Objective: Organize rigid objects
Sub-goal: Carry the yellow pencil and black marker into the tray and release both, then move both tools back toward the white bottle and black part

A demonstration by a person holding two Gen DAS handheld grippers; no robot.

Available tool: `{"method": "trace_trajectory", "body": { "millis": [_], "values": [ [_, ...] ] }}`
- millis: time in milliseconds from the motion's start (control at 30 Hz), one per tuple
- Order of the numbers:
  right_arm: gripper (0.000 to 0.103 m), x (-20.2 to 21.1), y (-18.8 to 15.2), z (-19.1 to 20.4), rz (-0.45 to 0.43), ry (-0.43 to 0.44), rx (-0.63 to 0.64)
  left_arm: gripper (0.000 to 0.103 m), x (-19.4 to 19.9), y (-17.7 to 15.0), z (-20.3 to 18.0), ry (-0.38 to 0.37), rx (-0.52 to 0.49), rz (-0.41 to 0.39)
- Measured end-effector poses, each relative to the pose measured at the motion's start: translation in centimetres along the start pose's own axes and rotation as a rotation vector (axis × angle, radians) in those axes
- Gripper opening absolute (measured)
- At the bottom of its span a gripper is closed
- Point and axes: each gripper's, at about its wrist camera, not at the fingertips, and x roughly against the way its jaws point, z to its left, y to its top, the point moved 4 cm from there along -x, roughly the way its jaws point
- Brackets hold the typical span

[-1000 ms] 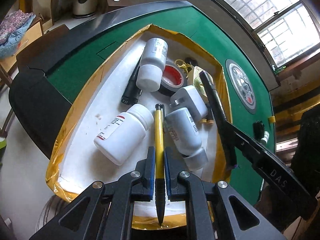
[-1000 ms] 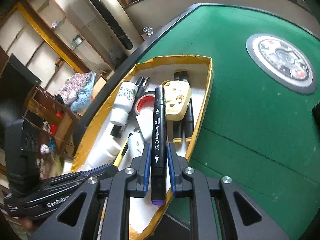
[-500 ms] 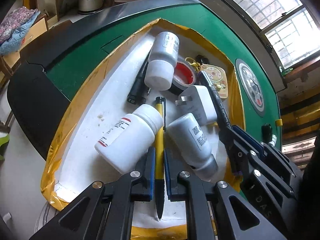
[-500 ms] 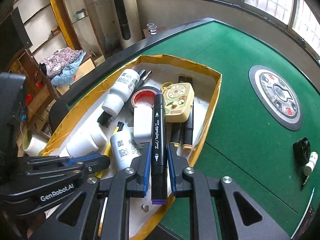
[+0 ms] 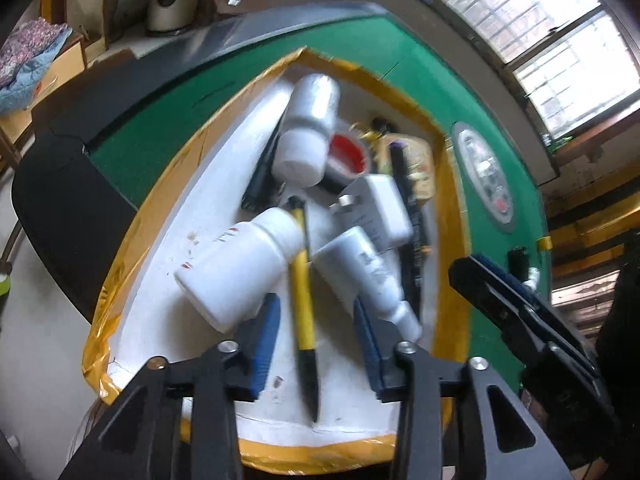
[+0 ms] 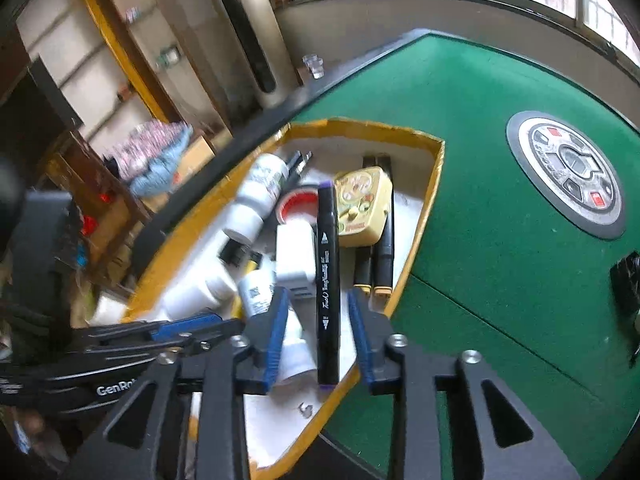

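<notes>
**Left wrist view: both pens let go over the tray**

Left gripper (image 5: 316, 332) has just been opening; jaws now apart w/ yellow pen (image 5: 305, 312) lying between them, pads clear of it. It lies in the tray (image 5: 132, 272) near the front edge, betw. two white bottles. Right gripper (image 6: 318, 332), seen in right wrist view, has also just been opening: jaws apart, black marker (image 6: 328, 280) betw. them untouched, its near end at the tray's front-right rim.

Doing it well (my read): lift each gripper straight up so the pads don't drag the pen or marker back out. Marker's end sits close to the rim, so it could tip over the edge if nudged.

Count, as far as blur allows:
- white bottles: 3, e.g. big one (image 5: 240, 268) at front-left
- white charger (image 5: 380, 208): 1
- red-cored tape roll (image 6: 298, 206): 1
- cream box (image 6: 362, 208): 1
- dark markers under it (image 6: 378, 264): 2
- more dark pens at far-left side: cannot tell the number.
</notes>
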Motion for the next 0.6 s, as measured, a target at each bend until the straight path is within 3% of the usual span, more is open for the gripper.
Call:
{"method": "trace_trajectory", "body": {
  "millis": [133,267,600],
  "values": [
    [0.044,3.1,-0.9,-2.6,-0.07,0.068,-0.12,0.045,1.7,-0.4,-1.8,-0.025,-0.062,-0.069],
    [0.046,5.4,-2.2,-6.3,-0.12,0.07,-0.225,0.051,2.4,-1.0,-5.7,-0.053,-0.178,-0.116],
    [0.046,8.3,-5.9,-14.7,-0.164,0.006,-0.42,0.052,0.2,-3.2,-14.3,-0.141,-0.32,-0.028]
  ]
}}
